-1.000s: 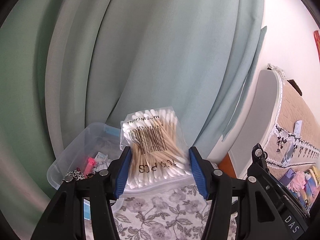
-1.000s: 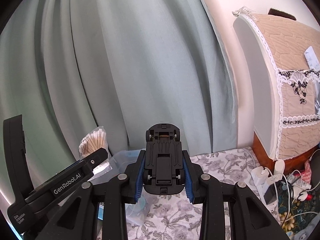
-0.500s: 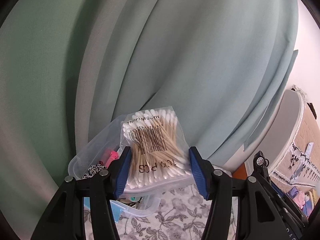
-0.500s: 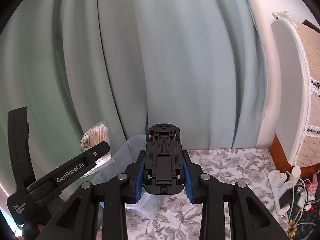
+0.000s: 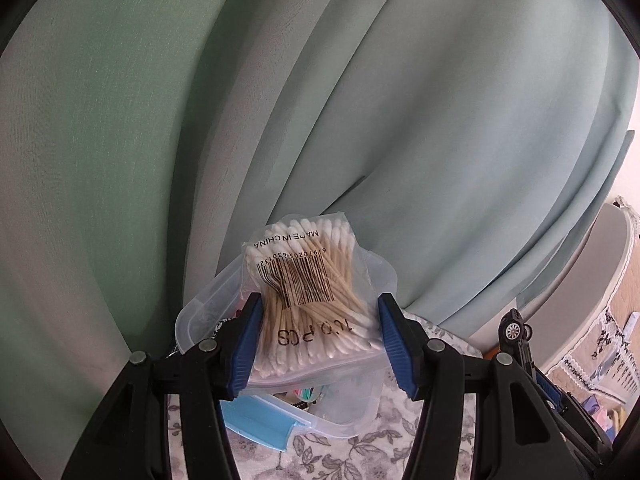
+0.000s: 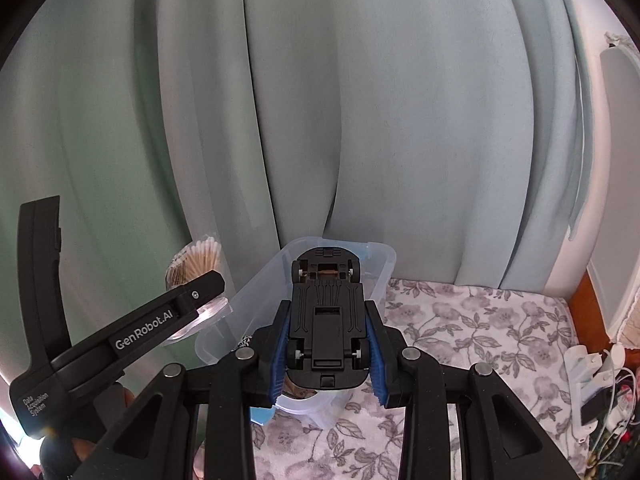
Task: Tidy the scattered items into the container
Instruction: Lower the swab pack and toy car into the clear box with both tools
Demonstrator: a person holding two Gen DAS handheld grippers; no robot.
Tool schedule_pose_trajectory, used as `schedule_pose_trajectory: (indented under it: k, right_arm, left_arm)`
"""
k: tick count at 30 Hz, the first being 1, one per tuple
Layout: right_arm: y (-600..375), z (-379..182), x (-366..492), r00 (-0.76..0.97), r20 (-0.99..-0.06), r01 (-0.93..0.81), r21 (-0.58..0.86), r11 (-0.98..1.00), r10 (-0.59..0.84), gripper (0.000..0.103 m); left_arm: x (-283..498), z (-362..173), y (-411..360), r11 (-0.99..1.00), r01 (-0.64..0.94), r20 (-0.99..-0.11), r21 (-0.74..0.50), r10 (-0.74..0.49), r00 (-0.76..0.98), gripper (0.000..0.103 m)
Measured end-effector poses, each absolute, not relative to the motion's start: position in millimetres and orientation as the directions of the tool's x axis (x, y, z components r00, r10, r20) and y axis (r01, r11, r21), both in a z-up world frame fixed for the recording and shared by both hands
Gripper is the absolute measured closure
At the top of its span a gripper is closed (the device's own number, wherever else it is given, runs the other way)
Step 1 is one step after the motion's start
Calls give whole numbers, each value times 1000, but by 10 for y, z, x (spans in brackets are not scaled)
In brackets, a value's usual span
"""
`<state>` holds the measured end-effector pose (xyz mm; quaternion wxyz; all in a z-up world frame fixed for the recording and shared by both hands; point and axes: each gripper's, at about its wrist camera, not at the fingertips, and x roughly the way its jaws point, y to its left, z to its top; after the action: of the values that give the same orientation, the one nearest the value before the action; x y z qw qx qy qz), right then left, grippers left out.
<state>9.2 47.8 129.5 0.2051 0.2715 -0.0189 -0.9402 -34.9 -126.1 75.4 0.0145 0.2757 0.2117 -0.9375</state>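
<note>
Cotton swabs in a clear bag (image 5: pixel 310 300) are clamped by the left gripper (image 5: pixel 318 338) above the clear plastic container (image 5: pixel 352 408). Beside it, the right gripper (image 6: pixel 327 344) pinches an upturned black toy car (image 6: pixel 326 312) over that container, on a floral cloth (image 6: pixel 472 320).

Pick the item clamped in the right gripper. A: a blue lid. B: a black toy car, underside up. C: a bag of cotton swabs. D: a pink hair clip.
B: the right gripper pinches a black toy car by its sides, chassis and wheels facing the camera, over the clear container.
</note>
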Motion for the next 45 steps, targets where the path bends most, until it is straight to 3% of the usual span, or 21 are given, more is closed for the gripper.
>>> schedule_pose_trajectory:
  k: [20, 45]
  right_arm:
    - [168, 887, -242, -683, -613, 395, 147, -907, -396, 67]
    - [-65, 487, -641, -582, -694, 430, 179, -885, -424, 67]
  left_arm:
    - [-779, 280, -1443, -899, 209, -622, -384, 85, -779, 44]
    - [-1064, 4, -1419, -905, 244, -686, -349, 69, -725, 44]
